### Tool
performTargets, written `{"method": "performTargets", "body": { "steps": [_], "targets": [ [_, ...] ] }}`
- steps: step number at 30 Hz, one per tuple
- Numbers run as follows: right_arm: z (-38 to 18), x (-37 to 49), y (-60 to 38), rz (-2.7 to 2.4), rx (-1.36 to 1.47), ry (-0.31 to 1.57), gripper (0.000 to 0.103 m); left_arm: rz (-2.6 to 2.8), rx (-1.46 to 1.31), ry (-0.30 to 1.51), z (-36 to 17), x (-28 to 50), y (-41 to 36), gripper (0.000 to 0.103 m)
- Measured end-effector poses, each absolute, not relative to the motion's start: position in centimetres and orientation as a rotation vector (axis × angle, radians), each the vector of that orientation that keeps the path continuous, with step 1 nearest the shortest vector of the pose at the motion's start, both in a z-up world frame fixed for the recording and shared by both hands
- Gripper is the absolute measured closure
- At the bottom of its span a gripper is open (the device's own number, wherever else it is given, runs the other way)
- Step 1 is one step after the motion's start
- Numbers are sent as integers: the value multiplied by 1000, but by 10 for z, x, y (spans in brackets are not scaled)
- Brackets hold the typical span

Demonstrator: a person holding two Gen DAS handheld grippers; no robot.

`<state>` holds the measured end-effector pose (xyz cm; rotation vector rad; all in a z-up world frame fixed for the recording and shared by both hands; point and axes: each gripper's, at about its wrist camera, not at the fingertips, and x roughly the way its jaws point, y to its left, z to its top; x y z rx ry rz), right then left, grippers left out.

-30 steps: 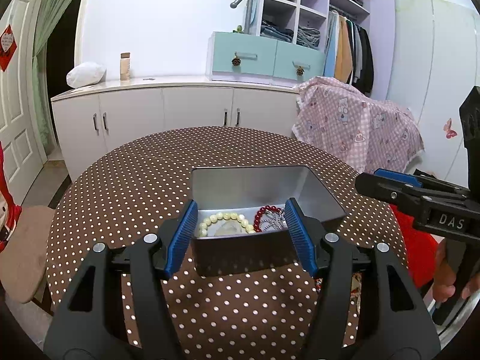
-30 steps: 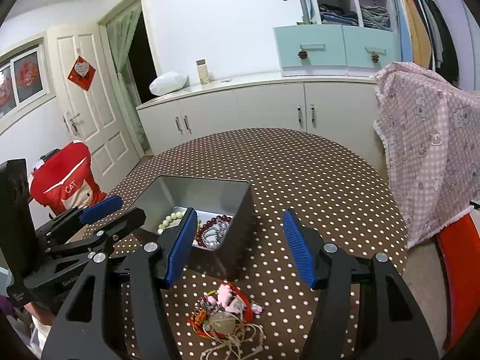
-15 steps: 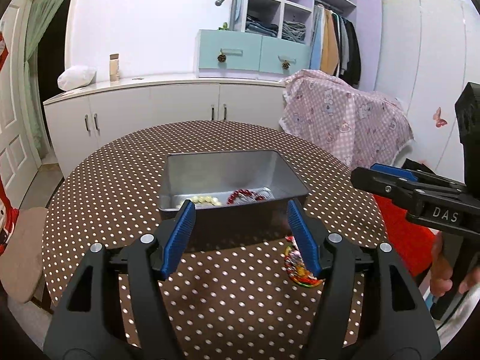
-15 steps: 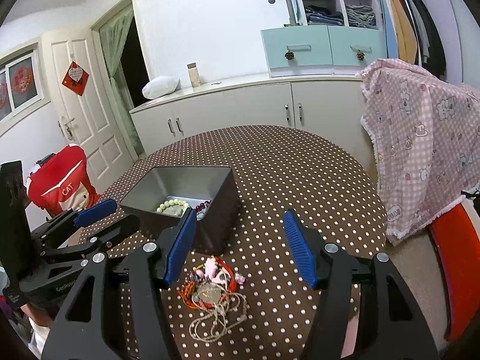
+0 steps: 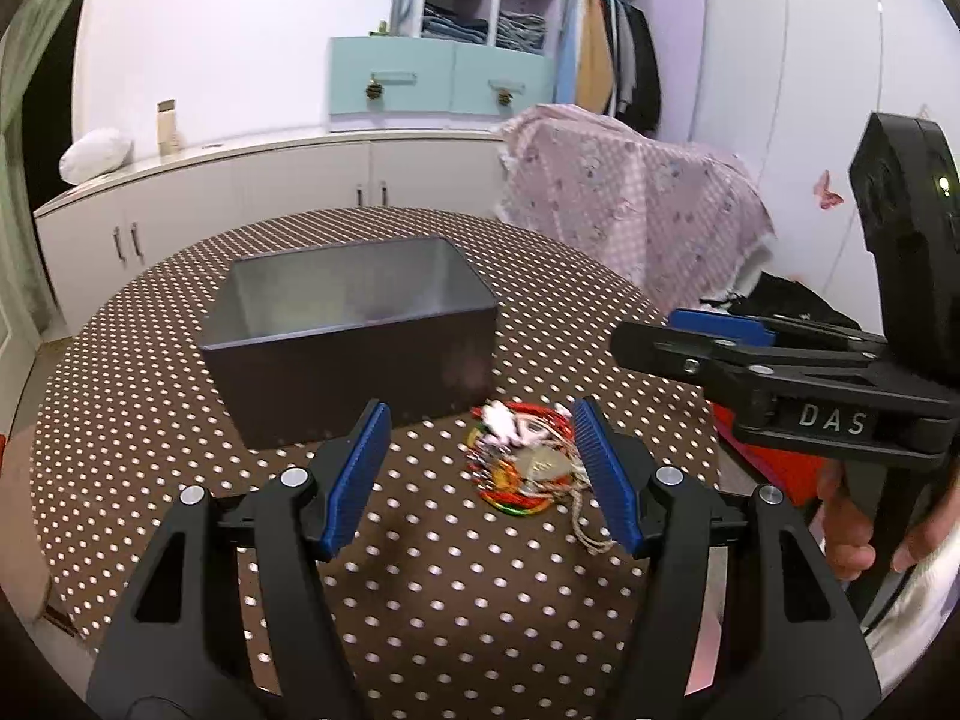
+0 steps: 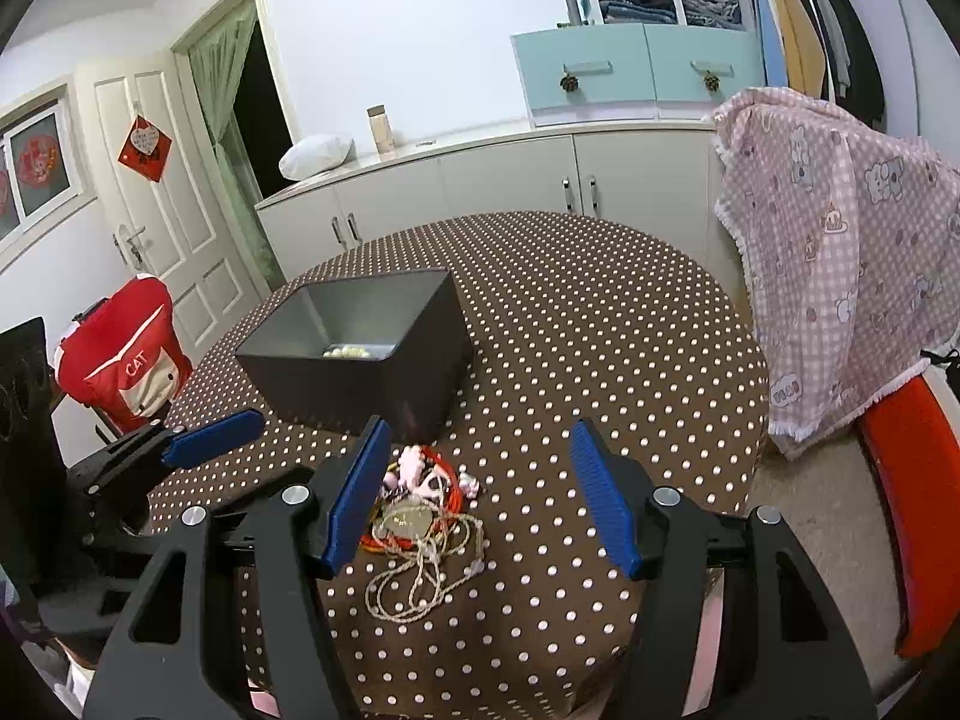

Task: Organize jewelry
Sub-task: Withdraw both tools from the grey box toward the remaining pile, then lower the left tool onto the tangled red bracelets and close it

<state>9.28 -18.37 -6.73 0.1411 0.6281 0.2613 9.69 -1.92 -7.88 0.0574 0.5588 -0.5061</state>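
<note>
Above the dotted table, both the left gripper and the right gripper are being held wide apart, empty; the box contents are being mostly hidden.

Place: a bedroom at home, as seen from my tongs.
Ahead of my tongs: round table in a brown polka-dot cloth.
Beyond it: white cabinets, teal drawers.
Far right: open wardrobe with hanging clothes.
Left: panelled door.
</note>
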Motion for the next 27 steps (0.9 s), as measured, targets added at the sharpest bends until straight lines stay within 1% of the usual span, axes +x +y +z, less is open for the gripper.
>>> {"method": "performTargets", "body": {
  "steps": [2,3,4,6,11,13,15,17,19,25,27],
  "targets": [
    [-69,91,-184,263,140,629,44,-523,64,567,-82,96,-23,49],
    [-69,91,-185,260,142,630,44,-535,71,577,-85,95,-25,57],
    [-70,90,-186,257,144,631,44,-539,76,586,-87,95,-26,62],
    [-70,91,-189,254,151,634,44,-540,88,606,-91,97,-30,66],
    [-74,91,-195,244,164,642,44,-537,92,636,-100,99,-36,70],
    [-76,92,-198,242,171,647,44,-539,99,641,-103,100,-39,82],
    [-78,92,-201,241,179,651,44,-528,113,649,-106,102,-42,82],
    [-79,92,-203,239,184,653,44,-516,120,667,-110,105,-44,86],
    [-80,92,-204,239,188,655,44,-511,123,686,-114,108,-46,87],
    [-82,94,-207,241,199,663,44,-484,123,695,-117,111,-45,94],
    [-83,94,-206,249,198,665,44,-480,120,692,-116,110,-44,94]
  ]
}}
